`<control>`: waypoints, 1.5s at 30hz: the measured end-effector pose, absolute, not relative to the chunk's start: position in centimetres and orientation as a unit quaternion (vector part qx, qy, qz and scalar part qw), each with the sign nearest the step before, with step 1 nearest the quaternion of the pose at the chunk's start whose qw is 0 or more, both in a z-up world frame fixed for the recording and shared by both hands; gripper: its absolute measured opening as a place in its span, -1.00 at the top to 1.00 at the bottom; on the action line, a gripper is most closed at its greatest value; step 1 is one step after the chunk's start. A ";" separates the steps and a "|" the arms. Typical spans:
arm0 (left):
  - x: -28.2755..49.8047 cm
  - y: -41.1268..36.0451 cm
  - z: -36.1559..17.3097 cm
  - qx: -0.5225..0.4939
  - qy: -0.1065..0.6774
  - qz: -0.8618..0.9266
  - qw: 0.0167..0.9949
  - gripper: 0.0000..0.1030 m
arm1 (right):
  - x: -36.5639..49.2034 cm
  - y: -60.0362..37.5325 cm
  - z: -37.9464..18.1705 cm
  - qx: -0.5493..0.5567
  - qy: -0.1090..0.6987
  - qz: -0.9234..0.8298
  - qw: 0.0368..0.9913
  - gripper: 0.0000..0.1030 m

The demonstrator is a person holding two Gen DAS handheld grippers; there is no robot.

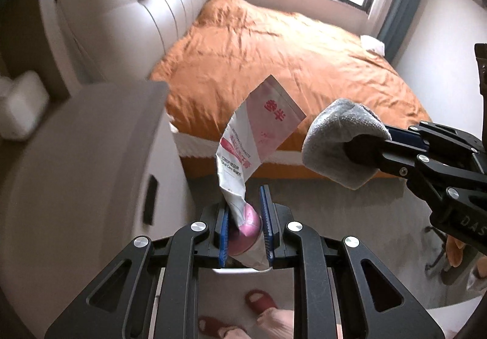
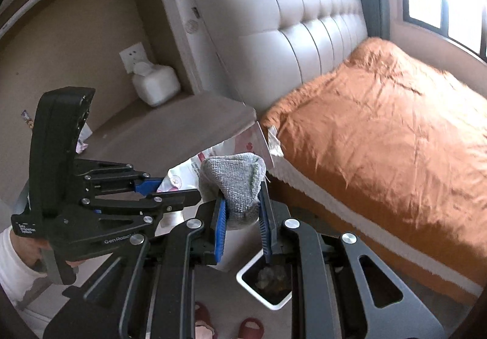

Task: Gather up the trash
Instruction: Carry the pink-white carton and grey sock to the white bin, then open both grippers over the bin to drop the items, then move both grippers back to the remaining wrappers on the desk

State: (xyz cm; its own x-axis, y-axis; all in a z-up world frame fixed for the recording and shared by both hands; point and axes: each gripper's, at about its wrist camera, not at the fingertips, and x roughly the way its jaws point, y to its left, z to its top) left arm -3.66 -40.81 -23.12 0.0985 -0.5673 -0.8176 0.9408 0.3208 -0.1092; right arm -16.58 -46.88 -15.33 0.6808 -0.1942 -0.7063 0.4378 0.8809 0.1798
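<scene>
Glossy crinkled toothpaste tube, nubby grey knit sock, sheeny orange bedspread.

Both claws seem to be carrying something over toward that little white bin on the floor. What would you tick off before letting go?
1. Left gripper clamped on the toothpaste tube: ok.
2. Right gripper clamped on the grey sock: ok.
3. White bin open at the top: ok, with some trash already inside.
4. Sock directly above the bin opening: cannot tell; the bin lies lower in the right wrist view.
5. Tube above the bin: cannot tell; the bin is barely visible in the left view.
6. Person's feet in red slippers clear of the bin: ok.
</scene>
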 end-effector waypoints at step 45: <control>-4.1 -45.8 -49.5 0.263 0.487 -0.484 0.678 -0.91 | -14.4 -52.8 -40.1 0.165 0.451 -0.239 0.844 -0.91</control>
